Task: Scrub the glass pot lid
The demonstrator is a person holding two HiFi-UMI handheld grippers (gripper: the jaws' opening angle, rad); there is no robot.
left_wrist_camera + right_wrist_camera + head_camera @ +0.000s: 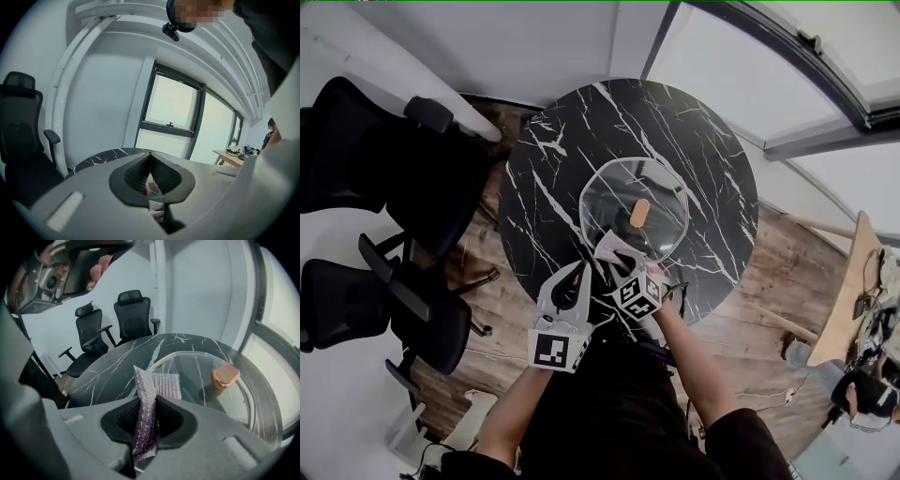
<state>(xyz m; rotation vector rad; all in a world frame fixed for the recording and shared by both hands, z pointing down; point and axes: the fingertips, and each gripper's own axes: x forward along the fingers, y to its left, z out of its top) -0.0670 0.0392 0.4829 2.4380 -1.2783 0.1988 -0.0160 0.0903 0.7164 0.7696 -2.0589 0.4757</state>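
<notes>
Right gripper [149,401] clenched on silvery scrub pad [152,387], pad at near rim of glass pot lid [197,366]; contact unclear. Left gripper [150,157] beside it, jaws pressed together, empty; only its own view shows window [171,103]. Lid flat mid black marble table [553,150], copper knob [225,376] up. Office chairs [133,315] beyond.

Desk [548,187] top is bare along its left and far edges, free passage there; glass pot lid [609,192] with its raised knob [639,212] fills the centre-right. Near edge crowded: left hand-held gripper [581,274] and right hand-held gripper [619,264] clamping a scrub cloth [609,247] sit side by side; office chairs [366,159] stand close off the left edge.
</notes>
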